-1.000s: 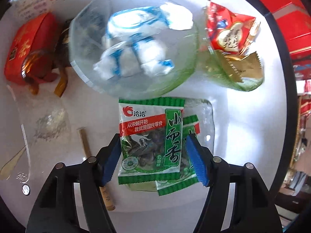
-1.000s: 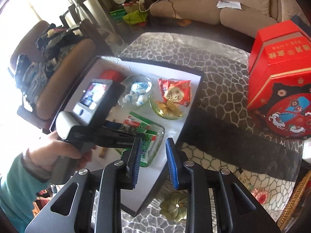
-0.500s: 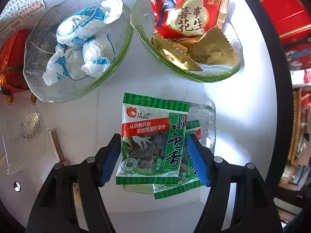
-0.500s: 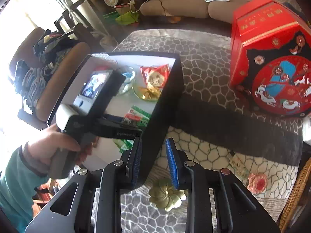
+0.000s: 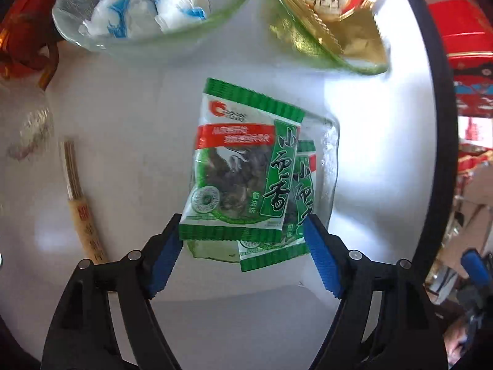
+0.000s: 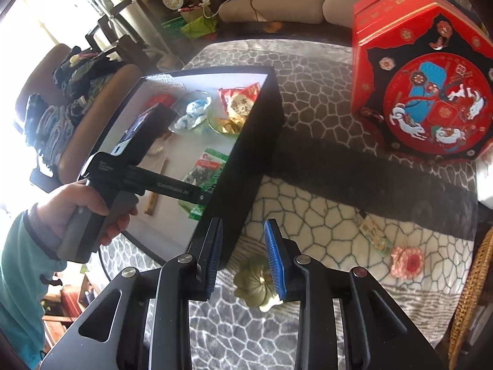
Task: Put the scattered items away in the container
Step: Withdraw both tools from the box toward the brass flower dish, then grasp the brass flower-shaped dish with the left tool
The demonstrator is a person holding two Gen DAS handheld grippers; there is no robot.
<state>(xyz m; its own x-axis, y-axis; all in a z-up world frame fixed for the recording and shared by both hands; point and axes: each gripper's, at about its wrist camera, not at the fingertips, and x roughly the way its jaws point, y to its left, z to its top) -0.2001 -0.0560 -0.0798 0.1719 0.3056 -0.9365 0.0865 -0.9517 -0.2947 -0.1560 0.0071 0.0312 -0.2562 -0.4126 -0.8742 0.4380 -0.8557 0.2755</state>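
My left gripper (image 5: pixel 242 225) points down into the black box with the white floor (image 5: pixel 138 123). Its jaws are opening, and the blue pads stand just clear of a green snack packet (image 5: pixel 237 166). That packet lies tilted on a second green packet (image 5: pixel 303 185) in a clear glass dish (image 5: pixel 331 154). My right gripper (image 6: pixel 243 225) hovers outside the box wall (image 6: pixel 246 154), over the patterned tablecloth. It is open by a narrow gap with nothing between its pads. A gold flower-shaped piece (image 6: pixel 255 286) lies on the cloth below it.
In the box are a glass bowl of white-and-blue candies (image 5: pixel 154 9), a green dish with red and gold packets (image 5: pixel 329 15) and a wrapped stick (image 5: pixel 80 203). A red octagonal box (image 6: pixel 431 77), a small packet (image 6: pixel 372 231) and a pink flower (image 6: pixel 406 262) are on the cloth.
The left jaws have spread away from the green packet, and the two bowls have slid up the left view. The right gripper has drifted right, away from the box, over the gold flower.
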